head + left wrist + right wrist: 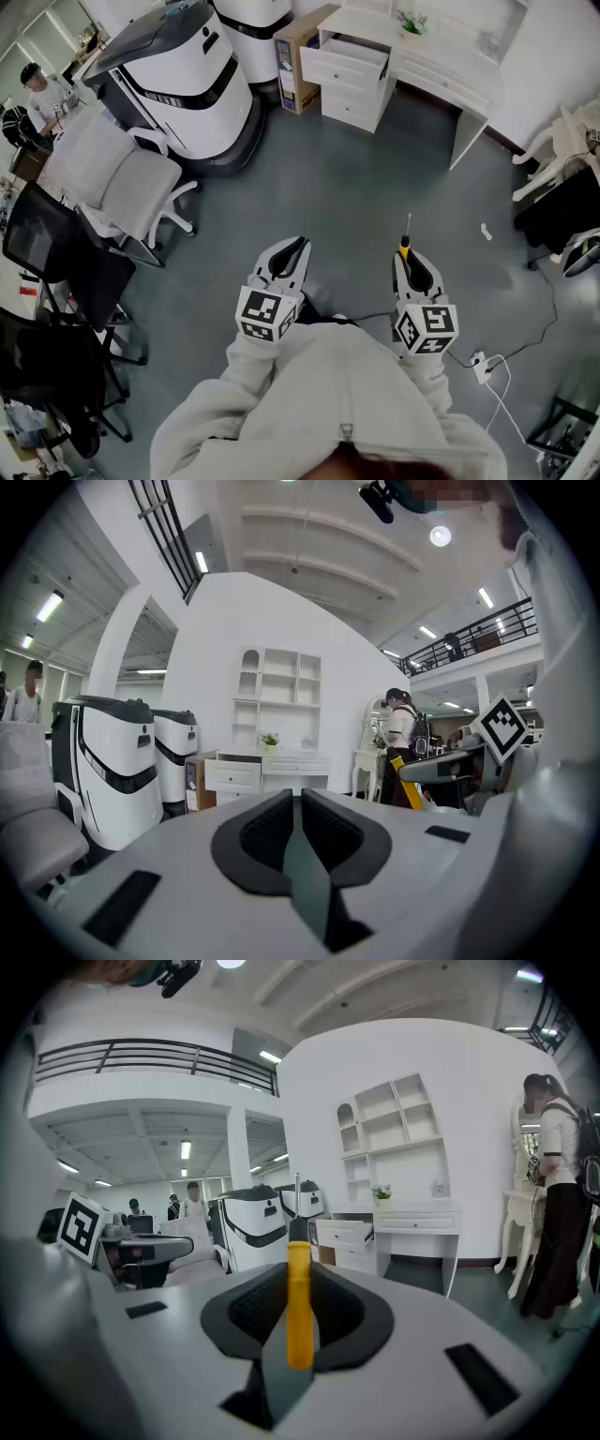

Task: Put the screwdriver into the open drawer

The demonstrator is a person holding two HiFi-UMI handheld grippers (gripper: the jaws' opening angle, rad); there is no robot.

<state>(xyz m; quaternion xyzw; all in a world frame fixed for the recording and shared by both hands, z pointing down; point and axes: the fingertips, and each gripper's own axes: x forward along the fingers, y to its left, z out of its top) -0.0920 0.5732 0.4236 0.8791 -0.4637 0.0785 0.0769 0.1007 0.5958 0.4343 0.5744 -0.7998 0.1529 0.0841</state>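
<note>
While the person stands on the grey floor well apart from the furniture, the screwdriver [298, 1309] is not yet near its goal. It sits in the right tool [413, 264], whose jaws are nearly closed and press on the yellow handle from both sides. The metal shaft points forward, past the jaw tips. The left tool [299, 801] has its jaws together and holds nothing.

The open drawer [351, 56] is far away, at the top of the white drawer unit under the left end of the white desk [441, 73]. A wide piece of bare floor lies between it and the person.

I see several risks from here. The grip is only on the smooth round handle, so during the walk the screwdriver can turn between the pads or slide out forward, because the tool points a little downward. The long shaft reaches the target first, so when the approach is too low, the tip can hit the drawer front and push the handle out of the jaws. When the release comes too early, the screwdriver can fall on the floor in front of the unit. A white cable with a power strip [481, 364] lies on the floor near the person's right side, and a foot can catch on it.
</note>
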